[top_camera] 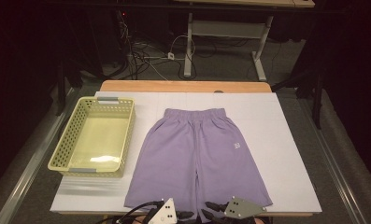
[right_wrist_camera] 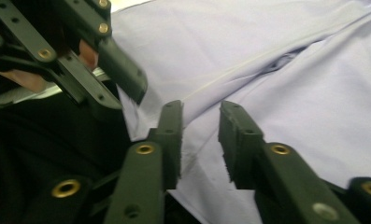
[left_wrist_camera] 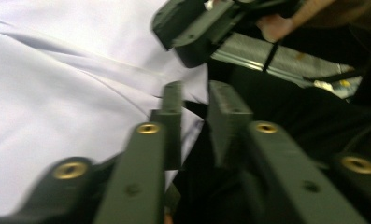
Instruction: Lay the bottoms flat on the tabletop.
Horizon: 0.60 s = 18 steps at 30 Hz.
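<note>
Left gripper view looks along the left gripper point(left_wrist_camera: 192, 100), whose jaws stand a narrow gap apart over the hem edge of the purple shorts point(left_wrist_camera: 57, 93), with nothing pinched between them; the cloth lies just ahead and to the left of the jaws, dark space to their right. Right gripper view has the right gripper point(right_wrist_camera: 199, 114) in the same narrow stance, hanging above the hem, its jaws not pressing on the fabric, which spreads ahead and to the right of them.

From the high view, both grippers sit at the near edge of the tabletop point(top_camera: 286, 140), the left gripper point(top_camera: 189, 215) by the inner hem of one leg and the right gripper point(top_camera: 210, 204) by the inner hem of the other, facing each other across the split. The shorts point(top_camera: 197, 154) run away from the grippers, long axis near to far, waistband at the far end. Each hand is nearest its own leg. The fabric looks soft, matte and limp, with shallow creases and a small pale logo. Beyond the left gripper, well apart, stands a yellow-green basket point(top_camera: 66, 144) of perforated plastic, with nothing in it.
</note>
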Each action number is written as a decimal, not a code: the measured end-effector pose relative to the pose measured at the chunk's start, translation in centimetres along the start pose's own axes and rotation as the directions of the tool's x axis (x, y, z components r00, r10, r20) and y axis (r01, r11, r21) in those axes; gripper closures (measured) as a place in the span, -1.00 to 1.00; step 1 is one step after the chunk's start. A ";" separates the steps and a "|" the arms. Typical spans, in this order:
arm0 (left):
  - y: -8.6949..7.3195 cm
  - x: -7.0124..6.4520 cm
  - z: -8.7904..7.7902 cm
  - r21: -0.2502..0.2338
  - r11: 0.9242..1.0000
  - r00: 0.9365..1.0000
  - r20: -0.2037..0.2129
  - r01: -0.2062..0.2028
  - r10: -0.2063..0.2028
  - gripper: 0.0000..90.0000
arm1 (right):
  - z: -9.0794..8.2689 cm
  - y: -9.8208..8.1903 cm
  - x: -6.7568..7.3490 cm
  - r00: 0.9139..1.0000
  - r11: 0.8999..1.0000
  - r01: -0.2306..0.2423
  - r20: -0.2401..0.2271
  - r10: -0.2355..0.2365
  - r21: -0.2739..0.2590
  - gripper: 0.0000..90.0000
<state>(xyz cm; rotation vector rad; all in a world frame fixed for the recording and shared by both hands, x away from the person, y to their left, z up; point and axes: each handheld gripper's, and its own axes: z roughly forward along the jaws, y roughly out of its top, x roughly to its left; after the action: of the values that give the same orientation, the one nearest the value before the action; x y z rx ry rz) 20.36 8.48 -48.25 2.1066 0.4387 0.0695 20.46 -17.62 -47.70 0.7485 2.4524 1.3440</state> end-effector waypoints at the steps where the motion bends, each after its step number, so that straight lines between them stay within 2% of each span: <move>1: 0.0 0.3 -0.3 -0.014 1.000 1.000 -0.012 0.006 -0.006 0.48 | -0.1 0.0 -0.2 1.000 1.000 -0.006 0.005 0.006 -0.004 0.46; 6: -0.3 2.4 -1.6 -0.068 0.996 0.994 -0.094 0.051 -0.057 0.03 | -0.4 -0.2 -1.4 0.998 0.999 -0.044 0.044 0.045 -0.030 0.11; 10: -0.6 4.0 -2.4 -0.073 0.992 0.981 -0.161 0.102 -0.112 -0.32 | -0.5 -0.6 -2.5 0.992 0.997 -0.068 0.101 0.072 -0.044 -0.15; 15: -0.6 5.2 -3.4 -0.085 0.987 0.964 -0.219 0.135 -0.150 -0.61 | -1.1 -1.0 -4.3 0.976 0.990 -0.117 0.178 0.128 -0.074 -0.48; 18: -0.6 5.7 -3.8 -0.084 0.986 0.958 -0.236 0.147 -0.163 -0.70 | -1.5 -1.2 -5.1 0.965 0.986 -0.141 0.209 0.157 -0.090 -0.66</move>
<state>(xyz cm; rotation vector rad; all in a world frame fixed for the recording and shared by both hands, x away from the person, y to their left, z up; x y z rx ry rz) 24.68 13.70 -47.35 1.9991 0.7367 0.2491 23.65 -22.02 -48.07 1.0201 2.2037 1.3195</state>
